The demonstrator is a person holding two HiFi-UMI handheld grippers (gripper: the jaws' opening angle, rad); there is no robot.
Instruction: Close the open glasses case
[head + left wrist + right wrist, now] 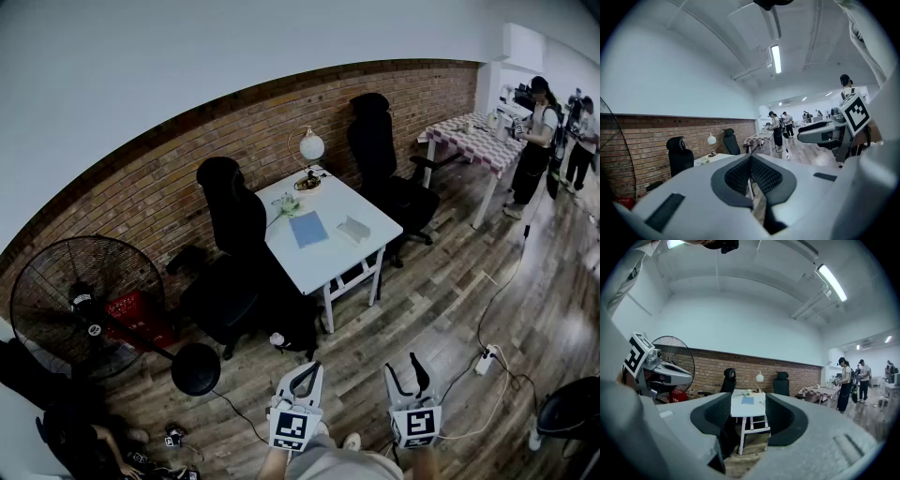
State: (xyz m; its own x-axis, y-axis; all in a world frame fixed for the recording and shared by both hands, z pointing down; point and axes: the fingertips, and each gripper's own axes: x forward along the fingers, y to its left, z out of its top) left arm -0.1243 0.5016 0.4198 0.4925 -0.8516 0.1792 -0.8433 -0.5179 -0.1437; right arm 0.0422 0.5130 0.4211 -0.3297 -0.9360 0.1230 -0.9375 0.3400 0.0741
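Clearly, glasses case (353,228) is lying at right side of white bench (328,258), long axis unclear. Both grippers are hanging well apart from bench. Right gripper (405,364) is facing bench, jaws standing apart, empty. Left gripper (309,368) is keeping jaws together on nothing.

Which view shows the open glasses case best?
The head view: the glasses case lies in plain sight from above, beside the blue notebook. The right gripper view shows the table small and edge-on, case barely discernible; the left gripper view shows only a table corner.
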